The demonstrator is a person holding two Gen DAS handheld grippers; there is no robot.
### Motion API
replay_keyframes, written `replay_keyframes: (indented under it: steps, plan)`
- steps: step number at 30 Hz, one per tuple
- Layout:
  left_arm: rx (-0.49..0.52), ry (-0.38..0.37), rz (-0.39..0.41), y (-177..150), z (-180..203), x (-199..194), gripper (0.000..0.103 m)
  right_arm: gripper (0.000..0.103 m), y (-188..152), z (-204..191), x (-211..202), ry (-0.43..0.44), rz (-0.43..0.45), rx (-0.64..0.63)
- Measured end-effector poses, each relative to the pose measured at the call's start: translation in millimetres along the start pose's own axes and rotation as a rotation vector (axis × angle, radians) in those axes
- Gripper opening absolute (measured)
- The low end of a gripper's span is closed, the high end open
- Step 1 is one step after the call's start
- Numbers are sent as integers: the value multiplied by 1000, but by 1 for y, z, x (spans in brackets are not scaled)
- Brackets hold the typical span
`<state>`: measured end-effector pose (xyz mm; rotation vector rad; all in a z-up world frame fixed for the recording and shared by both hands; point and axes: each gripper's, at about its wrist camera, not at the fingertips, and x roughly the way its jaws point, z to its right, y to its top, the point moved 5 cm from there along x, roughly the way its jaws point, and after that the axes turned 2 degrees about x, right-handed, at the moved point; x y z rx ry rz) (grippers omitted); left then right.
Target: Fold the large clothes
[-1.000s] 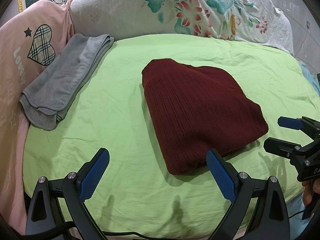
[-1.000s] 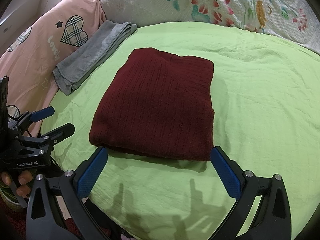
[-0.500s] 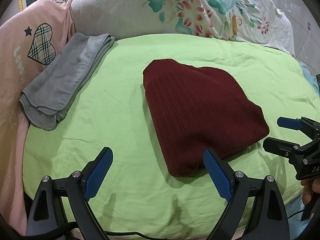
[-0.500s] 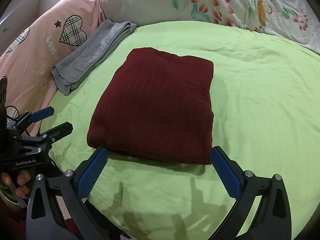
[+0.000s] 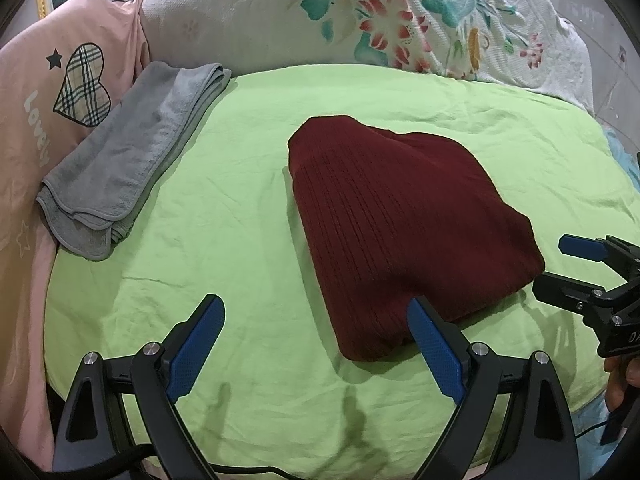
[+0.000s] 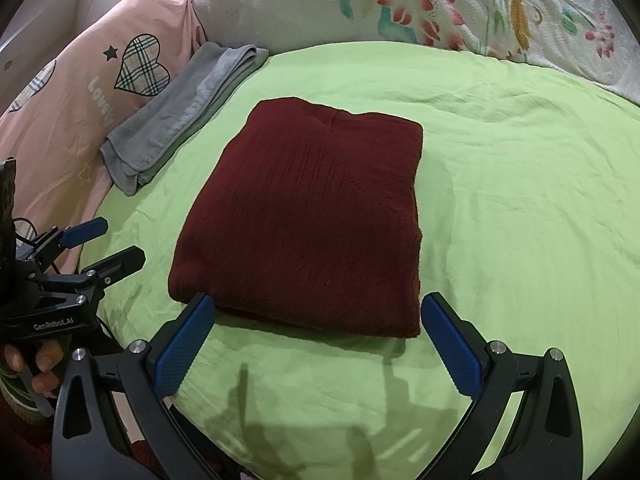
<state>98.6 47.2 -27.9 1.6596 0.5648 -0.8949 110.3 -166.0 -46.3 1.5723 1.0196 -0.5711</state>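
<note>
- Left wrist view: dark red ribbed knit sweater (image 5: pixel 404 224), folded into a rough rectangle, lies flat on the light green bedsheet (image 5: pixel 224 240), about mid-bed.
- Its long axis runs from far-left to near-right in this view; the knit ribs follow that line. One narrow end points toward the white floral quilt (image 5: pixel 360 20), the other toward the near bed edge.
- Left gripper (image 5: pixel 316 350) hangs over the near edge, blue-padded fingers spread wide, nothing between them. Right pad tip sits just at the sweater's near corner; whether it touches I cannot tell.
- Right gripper (image 5: pixel 560 268) enters from the right, just beside the sweater's right corner, fingers apart and empty.
- Folded grey towel (image 5: pixel 128 160) lies well left of the sweater, against a pink pillow with a plaid heart print (image 5: pixel 60 92).
- Right wrist view: same sweater (image 6: pixel 312 224) fills the centre, long axis running near to far, leaning slightly right; a straight folded edge faces the camera.
- Right gripper (image 6: pixel 316 350) has fingers wide apart, framing that near edge, holding nothing.
- Left gripper (image 6: pixel 108 244) at left, parted, clear of the sweater, over the sheet's edge (image 6: pixel 520 200).
- Grey towel (image 6: pixel 180 112) far-left.
</note>
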Motion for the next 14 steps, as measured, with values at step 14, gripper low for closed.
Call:
replay_keyframes:
  steps: [14]
  plan:
    - [-25, 11, -1, 12, -9, 13, 95, 102, 15, 11, 13, 16, 6, 25]
